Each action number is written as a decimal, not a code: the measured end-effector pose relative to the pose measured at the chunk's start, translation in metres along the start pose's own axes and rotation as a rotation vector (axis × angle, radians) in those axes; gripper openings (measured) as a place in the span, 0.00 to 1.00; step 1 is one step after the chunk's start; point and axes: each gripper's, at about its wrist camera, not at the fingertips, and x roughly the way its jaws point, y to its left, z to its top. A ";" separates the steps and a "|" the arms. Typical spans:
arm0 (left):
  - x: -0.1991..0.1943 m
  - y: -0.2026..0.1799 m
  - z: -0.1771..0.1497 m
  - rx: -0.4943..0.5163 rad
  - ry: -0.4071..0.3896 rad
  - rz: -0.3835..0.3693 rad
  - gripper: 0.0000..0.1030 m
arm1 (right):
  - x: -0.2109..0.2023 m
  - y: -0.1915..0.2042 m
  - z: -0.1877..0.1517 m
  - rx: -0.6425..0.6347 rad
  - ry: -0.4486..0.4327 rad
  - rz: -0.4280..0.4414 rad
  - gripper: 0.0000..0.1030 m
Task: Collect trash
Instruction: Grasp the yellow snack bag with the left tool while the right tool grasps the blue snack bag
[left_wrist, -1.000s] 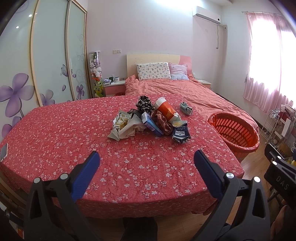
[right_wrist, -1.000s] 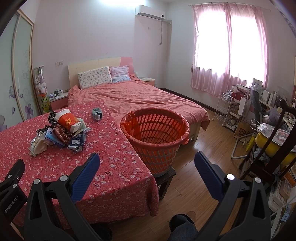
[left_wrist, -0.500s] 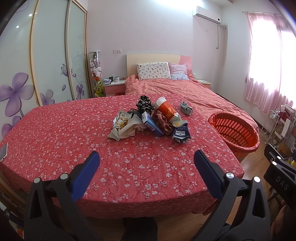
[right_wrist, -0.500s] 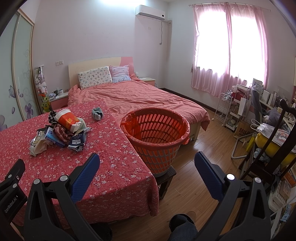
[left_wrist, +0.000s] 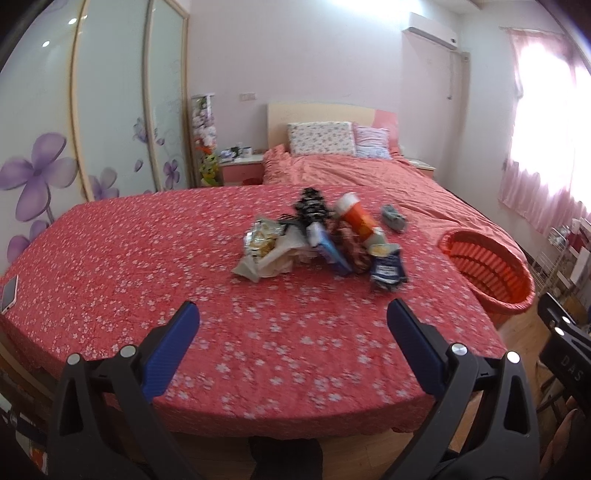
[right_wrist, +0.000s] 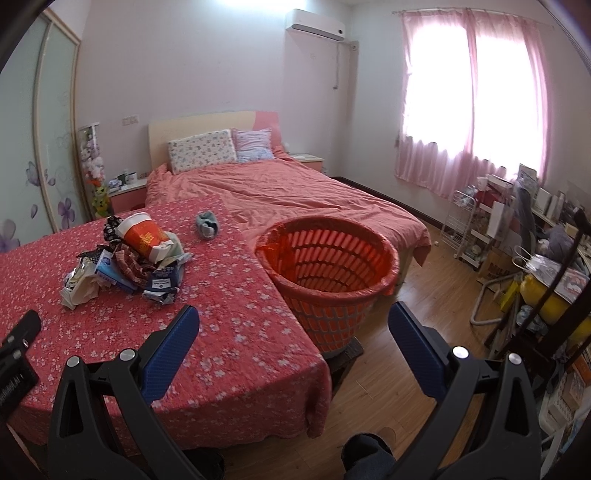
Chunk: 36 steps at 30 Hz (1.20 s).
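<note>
A table under a red flowered cloth (left_wrist: 147, 266) carries a heap of trash (left_wrist: 317, 243) near its middle. On top of the heap lies a tipped orange and white cup (right_wrist: 142, 234); just beside it on the near side sits a dark blue packet (right_wrist: 162, 284), and on the heap's left a crumpled pale wrapper (right_wrist: 79, 290) and a light blue box (right_wrist: 109, 271). A small grey-green bundle (right_wrist: 207, 224) lies apart from the heap, toward the bed (right_wrist: 288, 192) behind the table. The left wrist view is blurred, so finer details of the heap cannot be read there.

An orange slatted basket (right_wrist: 332, 273) with an orange liner stands on the floor touching the table's right edge, well apart from the heap. A phone (left_wrist: 9, 293) lies at the table's far left edge.

The left gripper (left_wrist: 293, 314) hangs over the near part of the table, short of the heap, its blue-padded fingers (left_wrist: 173, 347) spread wide with nothing between them. The right gripper (right_wrist: 293, 314) hangs over the table's near right corner, pointed toward the basket, its fingers (right_wrist: 417, 347) likewise wide apart and empty.
</note>
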 end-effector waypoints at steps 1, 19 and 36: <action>0.005 0.006 0.001 -0.012 0.005 0.017 0.96 | 0.005 0.003 0.000 -0.011 0.008 0.015 0.98; 0.142 0.079 0.054 -0.008 0.107 0.101 0.90 | 0.109 0.078 0.033 -0.055 0.213 0.310 0.68; 0.249 0.070 0.057 -0.015 0.319 -0.090 0.57 | 0.168 0.122 0.021 -0.051 0.391 0.417 0.41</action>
